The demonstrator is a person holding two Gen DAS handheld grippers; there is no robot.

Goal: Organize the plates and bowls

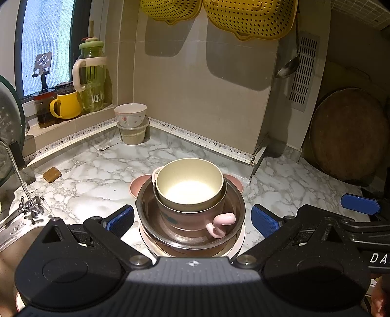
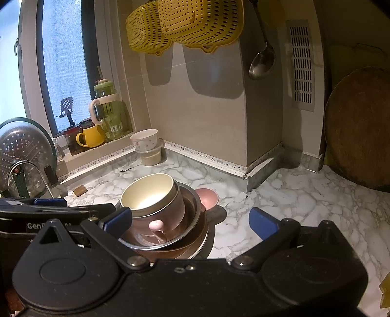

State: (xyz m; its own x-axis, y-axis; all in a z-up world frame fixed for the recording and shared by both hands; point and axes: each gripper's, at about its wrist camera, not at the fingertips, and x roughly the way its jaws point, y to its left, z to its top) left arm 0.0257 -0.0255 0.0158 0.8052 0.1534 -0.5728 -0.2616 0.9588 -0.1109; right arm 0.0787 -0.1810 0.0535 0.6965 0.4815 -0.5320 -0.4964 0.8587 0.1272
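On the marble counter stands a stack: a pale plate at the bottom, a steel bowl on it, a pink mug with its handle toward me, and a cream bowl nested on top. A small pink bowl sits just behind the stack. My left gripper is open, its blue pads either side of the steel bowl without touching. In the right wrist view the right gripper is open; its left pad is close to the mug and steel bowl, its right pad over bare counter.
A flowered bowl rests on a plastic tub in the corner. Jars and a yellow mug line the window sill. A tap and sink are at the left. A round wooden board leans at the right. Yellow colanders hang overhead.
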